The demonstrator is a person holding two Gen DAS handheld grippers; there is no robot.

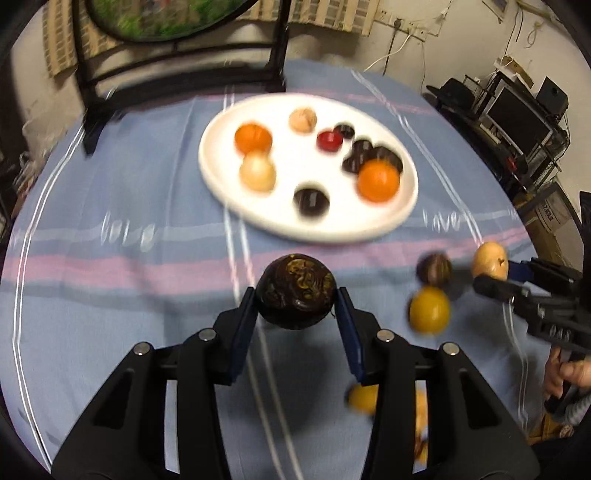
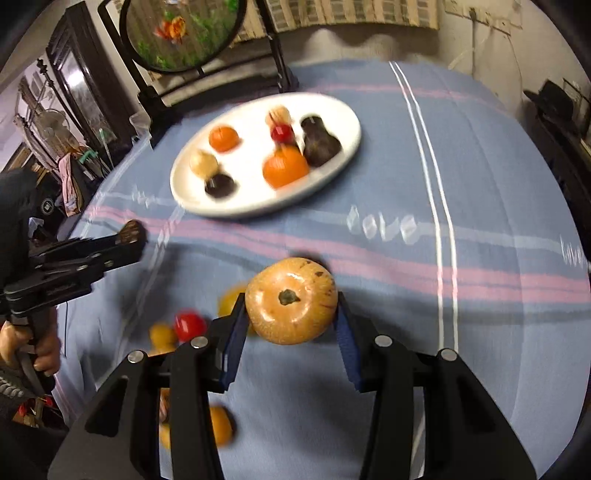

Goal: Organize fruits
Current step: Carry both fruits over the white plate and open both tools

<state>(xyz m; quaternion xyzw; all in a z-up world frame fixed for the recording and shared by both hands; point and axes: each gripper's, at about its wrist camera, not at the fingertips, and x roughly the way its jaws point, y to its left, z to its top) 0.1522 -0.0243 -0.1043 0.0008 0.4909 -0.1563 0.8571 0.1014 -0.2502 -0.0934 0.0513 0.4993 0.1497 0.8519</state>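
- A dark fruit (image 1: 295, 295) is clamped between the fingers of the left gripper (image 1: 295, 301) and is held clear of the cloth (image 1: 92, 314), which is judged to serve carrying it towards the plate.
- A tan fruit (image 2: 291, 305) is clamped in the right gripper (image 2: 291, 314), stem end turned to the camera; it too is lifted off the cloth, presumably for the same trip.
- Loose fruits are left on the near cloth: a yellow one (image 1: 429, 310) and a brown one (image 1: 435, 268) beside it in the left view, a red one (image 2: 189, 325) in the right view. These are judged not yet sorted.
- Further off, a white plate (image 1: 229, 192) is set mid-table and is already loaded with two oranges (image 1: 253, 138), pale fruits and several dark ones, loosely spread. It is taken to be the collecting place.
- Whether like is being grouped with like cannot be told through the blur.
- At the far edge, a round framed picture (image 2: 184, 33) is stood on a dark stand.
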